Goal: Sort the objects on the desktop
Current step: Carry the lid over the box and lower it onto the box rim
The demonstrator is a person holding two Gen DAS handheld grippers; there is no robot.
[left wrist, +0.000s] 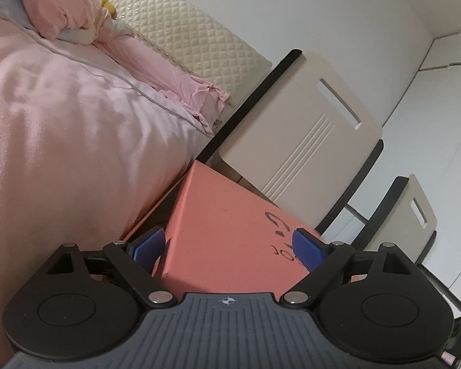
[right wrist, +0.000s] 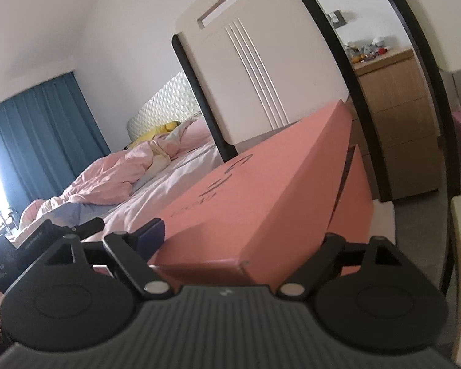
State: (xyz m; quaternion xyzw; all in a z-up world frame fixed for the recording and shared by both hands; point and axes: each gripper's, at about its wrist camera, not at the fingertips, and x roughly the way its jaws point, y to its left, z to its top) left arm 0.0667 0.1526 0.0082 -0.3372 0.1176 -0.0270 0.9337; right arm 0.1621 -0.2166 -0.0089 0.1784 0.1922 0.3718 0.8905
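Box, salmon pink with black writing on its lid, sits between the spread jaws of both grippers. Left gripper straddles one end, its blue pads flanking the lid. Right gripper straddles another corner; whether either's pads touch is unclear.

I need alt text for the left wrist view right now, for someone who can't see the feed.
A pink box with black handwriting on its lid fills the space between the left gripper's blue pads, jaws spread wide around its near corner. A bed with pink bedding lies left; white chair backs stand behind.
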